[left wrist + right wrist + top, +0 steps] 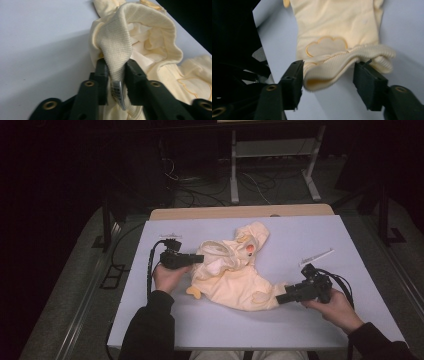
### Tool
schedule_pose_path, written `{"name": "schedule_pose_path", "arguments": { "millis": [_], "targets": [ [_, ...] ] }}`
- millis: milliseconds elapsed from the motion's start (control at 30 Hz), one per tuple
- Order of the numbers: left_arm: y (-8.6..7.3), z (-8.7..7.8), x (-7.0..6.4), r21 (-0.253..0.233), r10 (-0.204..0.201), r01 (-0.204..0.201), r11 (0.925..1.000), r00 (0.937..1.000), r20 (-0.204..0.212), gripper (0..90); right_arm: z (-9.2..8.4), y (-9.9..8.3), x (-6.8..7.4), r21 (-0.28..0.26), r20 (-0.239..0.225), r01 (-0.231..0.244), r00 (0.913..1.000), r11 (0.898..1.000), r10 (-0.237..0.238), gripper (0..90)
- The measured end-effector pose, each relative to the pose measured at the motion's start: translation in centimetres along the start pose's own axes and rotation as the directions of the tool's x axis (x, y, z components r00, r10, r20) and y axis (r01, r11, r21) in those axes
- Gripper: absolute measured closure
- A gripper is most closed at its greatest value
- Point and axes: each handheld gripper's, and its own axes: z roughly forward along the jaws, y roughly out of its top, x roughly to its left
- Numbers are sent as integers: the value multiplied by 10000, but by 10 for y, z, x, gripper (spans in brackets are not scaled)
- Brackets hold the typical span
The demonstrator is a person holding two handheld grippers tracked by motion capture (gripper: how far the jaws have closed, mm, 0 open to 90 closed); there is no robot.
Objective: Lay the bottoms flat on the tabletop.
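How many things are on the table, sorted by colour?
Cream-yellow: 1, the soft cream-yellow knitted baby garment
Black: 2, the left black two-jaw gripper and the right black two-jaw gripper
White: 1, a thin white strip
Total: 4

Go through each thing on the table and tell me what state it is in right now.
Cream garment: crumpled on the table, not laid flat.
Ribbed hem: bunched, pinched between the jaws.
Ribbed cuff: lying loose between open jaws.
Left hand-held gripper: shut on the hem.
Right hand-held gripper: open around the cuff.
White strip: flat on the table, untouched.
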Motion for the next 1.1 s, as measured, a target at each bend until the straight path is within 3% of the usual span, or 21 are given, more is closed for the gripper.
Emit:
{"name": "schedule_pose_path", "arguments": {
  "millis": [100, 200, 267, 433, 633, 1000, 1100],
  "targets": [
    [-1, -4, -3, -99, 36, -36, 9999, 10000, -16, 552, -4, 19, 1, -121, 228, 262, 9994, 9996, -260, 379],
    [-3, -13, -4, -675, 32, -36, 9977, 10000, -73, 440, -12, 35, 2, -430, 331, 473, 9984, 9980, -459, 378],
    [-5, -19, -4, -1026, -87, 78, 9947, 9999, -83, 394, -18, 44, 2, -602, 418, 508, 9980, 9969, -484, 372],
    [-13, -28, -3, -1146, 11, -36, 9934, 9998, -214, 309, -21, 64, 0, -872, 659, 699, 9958, 9937, -643, 292],
    [-26, -31, -6, -1252, 101, -102, 9921, 9999, -18, 292, -6, 90, -13, -1012, 765, 515, 9961, 9935, -438, 253],
    [-45, -25, -14, -624, 574, -566, 9964, 9983, 114, 289, 14, 134, -24, -1262, 1192, 901, 9900, 9879, -751, 243],
    [-49, -24, -15, -380, 854, -853, 9956, 9963, 11, 283, 19, 147, -30, -1347, 1344, 901, 9883, 9868, -719, 239]
  ]
}}
